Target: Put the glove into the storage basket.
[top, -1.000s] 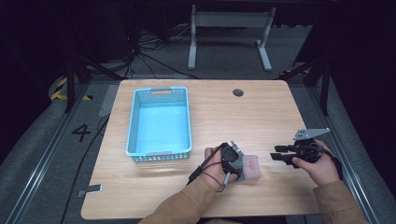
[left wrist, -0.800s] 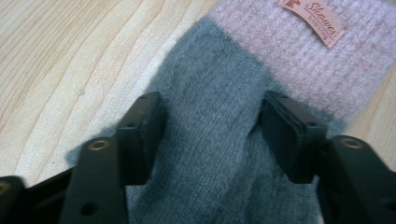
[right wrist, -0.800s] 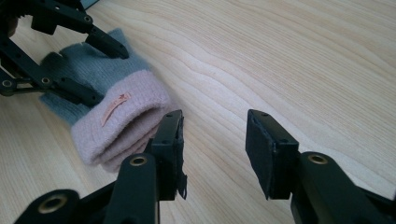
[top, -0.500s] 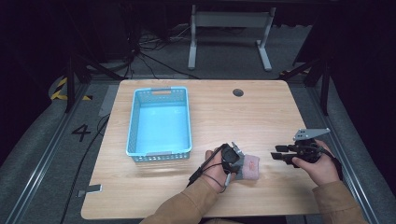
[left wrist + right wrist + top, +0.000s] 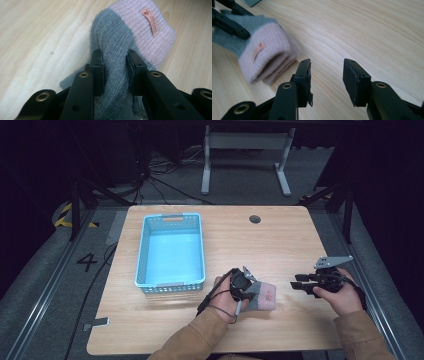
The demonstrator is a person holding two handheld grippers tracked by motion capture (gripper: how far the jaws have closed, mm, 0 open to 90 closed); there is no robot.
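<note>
Pink label on glove (image 5: 130, 42) cuff in left gripper (image 5: 115, 67) view.

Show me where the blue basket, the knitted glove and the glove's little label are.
blue basket (image 5: 145, 245): high view, its left wall.
knitted glove (image 5: 112, 40): left gripper view, grey knit ahead of the claw.
label (image 5: 150, 20): left gripper view, middle of the tag on the pink cuff.

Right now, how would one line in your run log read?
left tongs: shut on sock | right tongs: open, empty | basket: empty
</note>
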